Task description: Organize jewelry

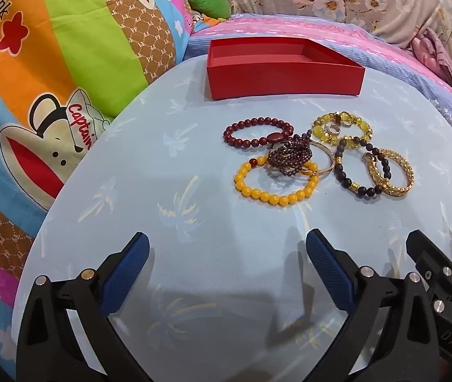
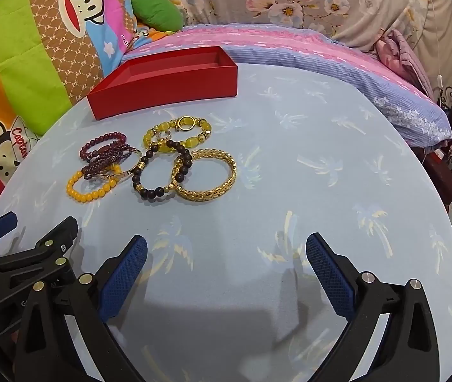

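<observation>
While both sets of jaws stood wide apart and empty, the left gripper [image 1: 227, 251] and right gripper [image 2: 226, 251] hovered low over the pale blue cloth [image 1: 162, 165]. Bracelets [image 1: 315, 159] lay clustered well beyond the fingertips, untouched. Farther back sat the open red box [image 1: 284, 78].

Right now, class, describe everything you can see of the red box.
The red box is a shallow, open rectangular tray, seemingly matte cardboard, red inside and out. No lid is visible and what shows of its inside is empty. It sits flat on the pale blue palm-print cloth, beyond the bracelets, touching none of them. No gripper touches it.
</observation>
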Motion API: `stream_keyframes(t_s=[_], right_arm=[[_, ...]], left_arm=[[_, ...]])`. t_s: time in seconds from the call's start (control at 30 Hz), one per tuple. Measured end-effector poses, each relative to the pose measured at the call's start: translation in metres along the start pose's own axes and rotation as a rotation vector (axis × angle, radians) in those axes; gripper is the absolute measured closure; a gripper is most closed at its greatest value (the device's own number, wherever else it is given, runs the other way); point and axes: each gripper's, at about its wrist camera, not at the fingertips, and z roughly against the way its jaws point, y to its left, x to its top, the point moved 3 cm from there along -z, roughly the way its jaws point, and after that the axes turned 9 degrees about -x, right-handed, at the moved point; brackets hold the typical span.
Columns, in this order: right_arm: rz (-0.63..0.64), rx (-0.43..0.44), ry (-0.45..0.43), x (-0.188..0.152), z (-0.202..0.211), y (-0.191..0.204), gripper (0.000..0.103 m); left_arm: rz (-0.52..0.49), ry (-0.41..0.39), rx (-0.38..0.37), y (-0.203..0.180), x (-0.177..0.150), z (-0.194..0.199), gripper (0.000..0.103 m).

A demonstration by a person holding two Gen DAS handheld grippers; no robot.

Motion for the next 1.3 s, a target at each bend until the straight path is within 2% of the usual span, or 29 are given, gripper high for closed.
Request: stream_keyframes(t_s=[0.23,1.3], right_arm=[[0.02,-0.037,-0.045,0.0075,0.0034,-0.0014,0.006],[0.016,-0.048,-0.059,0.0046,0.0057,-0.0025,0.006]], left_arm=[[-0.008,-0.028,0.01,-0.0006,0.0085,0.0011,0.009],[-0.011,-0.036,0.02,-0.0014,0.0076,0.0026,0.009]])
